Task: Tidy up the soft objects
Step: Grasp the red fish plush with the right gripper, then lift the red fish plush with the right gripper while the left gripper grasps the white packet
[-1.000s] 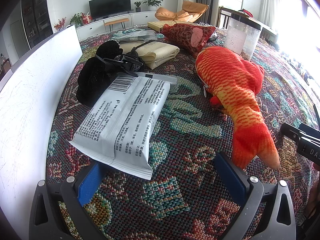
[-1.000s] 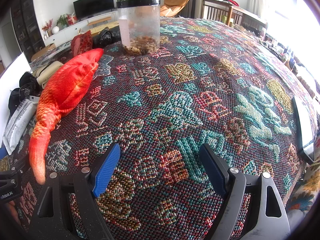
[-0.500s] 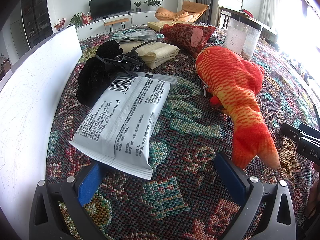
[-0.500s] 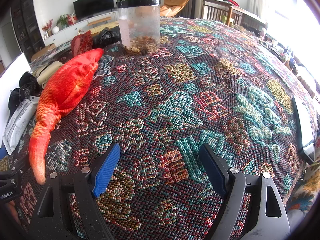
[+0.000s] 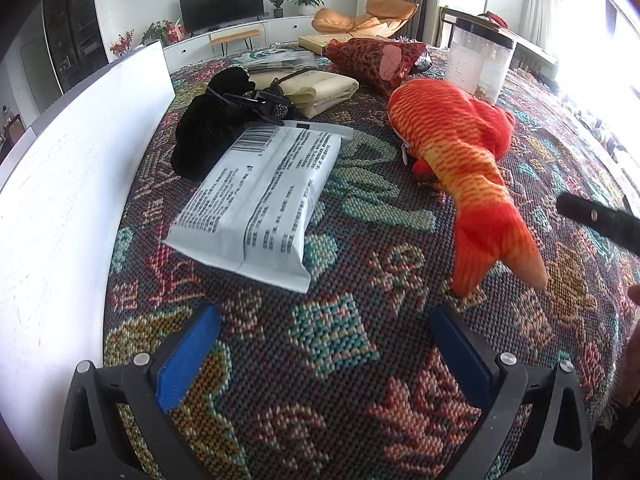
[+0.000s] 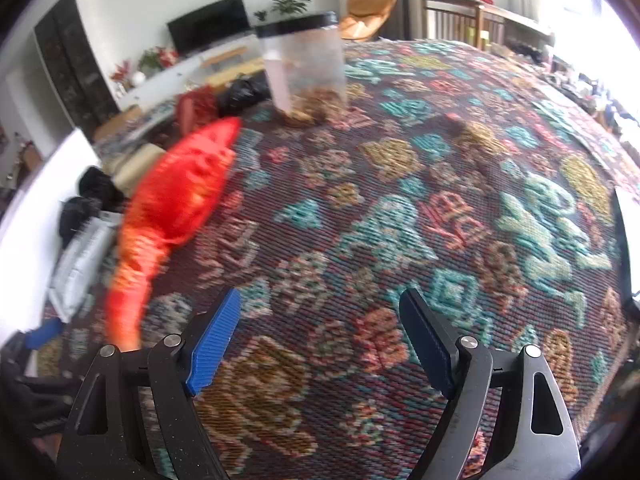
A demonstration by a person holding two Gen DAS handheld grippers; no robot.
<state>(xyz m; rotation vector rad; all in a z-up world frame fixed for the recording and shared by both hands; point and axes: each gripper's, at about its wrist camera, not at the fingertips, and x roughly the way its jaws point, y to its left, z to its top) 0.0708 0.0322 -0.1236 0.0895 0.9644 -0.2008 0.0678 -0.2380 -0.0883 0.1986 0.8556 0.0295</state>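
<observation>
The orange plush fish is seen lying on the patterned surface, beside a white packet. Both the left gripper and right gripper are held with jaws wide apart, empty. The fish is judged light and floppy; its narrow tail could be pinched.

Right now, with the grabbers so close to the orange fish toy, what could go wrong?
1. The orange fish plush lies close beside the clear jar; dragging the fish sideways could perhaps bump the jar over.
2. The right gripper view is blurred, so it seems to be moving; its open jaws might miss the thin tail.
3. The left gripper hangs open near the white packet and might snag its edge.
</observation>
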